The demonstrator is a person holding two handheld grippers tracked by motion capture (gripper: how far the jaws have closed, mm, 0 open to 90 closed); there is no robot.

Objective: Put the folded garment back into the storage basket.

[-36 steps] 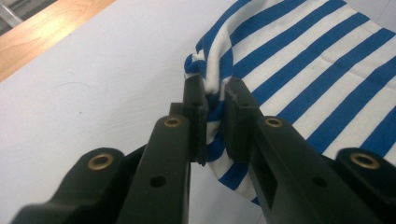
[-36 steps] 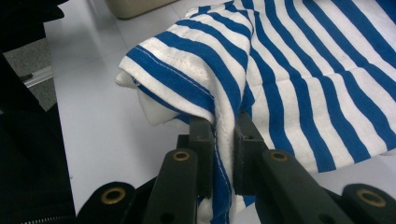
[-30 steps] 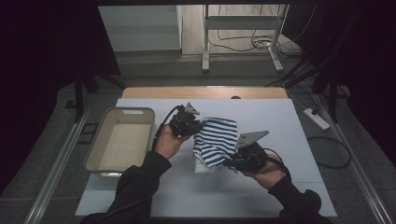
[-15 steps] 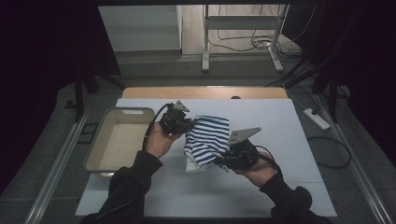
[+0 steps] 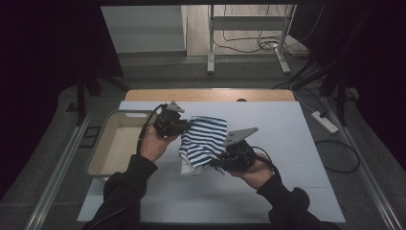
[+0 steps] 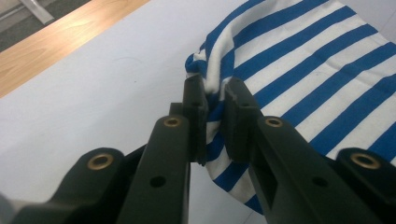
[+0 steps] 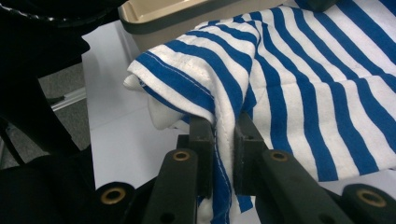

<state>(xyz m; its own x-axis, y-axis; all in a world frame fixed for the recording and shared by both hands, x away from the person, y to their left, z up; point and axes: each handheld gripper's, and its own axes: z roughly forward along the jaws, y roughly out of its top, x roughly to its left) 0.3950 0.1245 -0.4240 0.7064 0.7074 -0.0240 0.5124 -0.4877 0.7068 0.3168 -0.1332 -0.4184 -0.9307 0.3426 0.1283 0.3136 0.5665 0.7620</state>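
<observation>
A blue-and-white striped cloth (image 5: 205, 141) hangs folded between my two grippers above the white table. My left gripper (image 5: 181, 125) pinches its far left edge; in the left gripper view the jaws are shut on a bunched hem of the cloth (image 6: 299, 60), left gripper (image 6: 215, 93). My right gripper (image 5: 216, 164) grips the near edge; in the right gripper view the jaws clamp a folded seam of the cloth (image 7: 299, 79), right gripper (image 7: 223, 123). The cloth's lower left corner droops toward the table.
A beige plastic tub (image 5: 111, 148) stands at the table's left, close to the left hand; its rim (image 7: 187, 14) appears behind the cloth. A wooden strip (image 5: 210, 95) runs along the far edge of the white table (image 5: 287, 143). A power strip (image 5: 324, 122) lies off the right side.
Both hands have carried the cloth leftward, toward the tub, and slightly up. The grips on the cloth are unchanged.
</observation>
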